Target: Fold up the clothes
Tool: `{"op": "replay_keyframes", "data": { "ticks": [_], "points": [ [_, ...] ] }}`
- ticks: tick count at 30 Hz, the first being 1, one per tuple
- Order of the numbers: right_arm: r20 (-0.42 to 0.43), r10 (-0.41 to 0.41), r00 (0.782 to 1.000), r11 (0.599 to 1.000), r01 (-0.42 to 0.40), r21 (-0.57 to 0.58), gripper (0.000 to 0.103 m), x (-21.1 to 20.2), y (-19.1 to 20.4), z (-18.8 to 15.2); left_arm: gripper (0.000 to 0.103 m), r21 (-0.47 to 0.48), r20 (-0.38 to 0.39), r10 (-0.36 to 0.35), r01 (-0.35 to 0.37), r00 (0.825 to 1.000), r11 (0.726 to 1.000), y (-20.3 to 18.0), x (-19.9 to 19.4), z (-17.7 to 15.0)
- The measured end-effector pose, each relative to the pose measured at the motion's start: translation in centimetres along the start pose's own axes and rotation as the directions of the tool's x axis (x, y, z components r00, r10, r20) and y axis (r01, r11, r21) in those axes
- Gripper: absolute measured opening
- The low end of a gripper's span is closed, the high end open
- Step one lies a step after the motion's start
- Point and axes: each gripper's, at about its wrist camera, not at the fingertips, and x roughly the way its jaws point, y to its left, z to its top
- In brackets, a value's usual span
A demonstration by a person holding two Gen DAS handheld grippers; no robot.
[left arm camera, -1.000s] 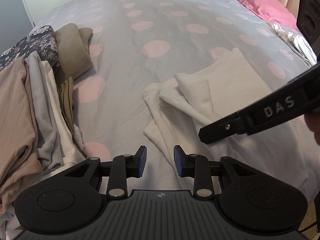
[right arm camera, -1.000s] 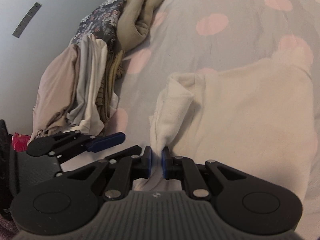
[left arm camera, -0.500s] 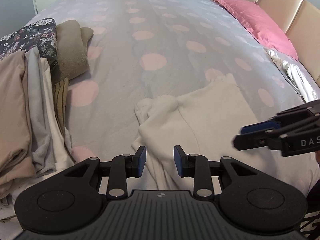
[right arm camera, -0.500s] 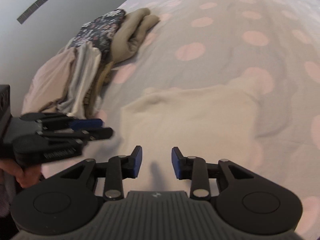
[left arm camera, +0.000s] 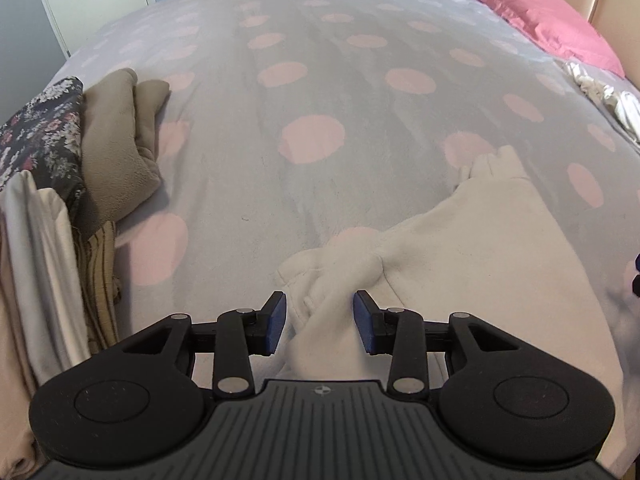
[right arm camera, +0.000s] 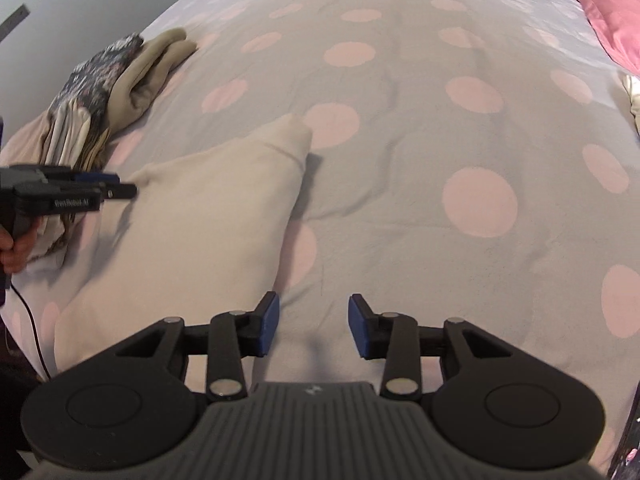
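A cream garment [left arm camera: 472,248] lies partly folded on the grey bedspread with pink dots [left arm camera: 312,80]; it also shows in the right wrist view [right arm camera: 200,216]. My left gripper [left arm camera: 319,322] is open, its blue pads either side of a bunched fold of the garment, not closed on it. It appears from the side in the right wrist view [right arm camera: 116,186]. My right gripper [right arm camera: 313,326] is open and empty above the bedspread, just right of the garment's edge.
A pile of folded clothes [left arm camera: 52,208] sits at the bed's left edge, with a floral piece and a tan fleece [left arm camera: 120,140] on it. A pink pillow [left arm camera: 532,12] and crumpled white fabric [left arm camera: 608,100] lie at the far right.
My right gripper let go of the cream garment's fold, opened and moved away to the right. The garment now lies flatter. My left gripper moved in over the garment's near corner.
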Motion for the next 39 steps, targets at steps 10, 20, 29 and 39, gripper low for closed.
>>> {"op": "replay_keyframes", "data": {
  "ticks": [10, 20, 29, 39],
  "points": [
    [0.008, 0.027, 1.0, 0.999, -0.028, 0.039, 0.043, 1.2, 0.3, 0.8, 0.005, 0.053, 0.148, 0.072, -0.081, 0.986, 0.995, -1.7, -3.0, 0.6],
    [-0.006, 0.025, 1.0, 0.999, -0.025, -0.023, 0.043, 1.9, 1.1, -0.2, 0.023, 0.123, 0.075, 0.166, -0.174, 0.983, 0.977, -1.9, -0.8, -0.6],
    [-0.023, 0.008, 1.0, 0.994, -0.011, -0.105, 0.048, 1.1, 2.8, -2.2, 0.046, -0.005, 0.037, -0.051, 0.051, 0.998, 0.999, -0.8, -6.2, -3.6],
    [-0.014, 0.026, 1.0, 0.989, -0.028, -0.143, 0.05, -1.0, 3.8, -5.7, 0.044, -0.034, -0.064, -0.159, 0.157, 0.985, 0.987, -2.8, -8.5, -10.1]
  ]
}}
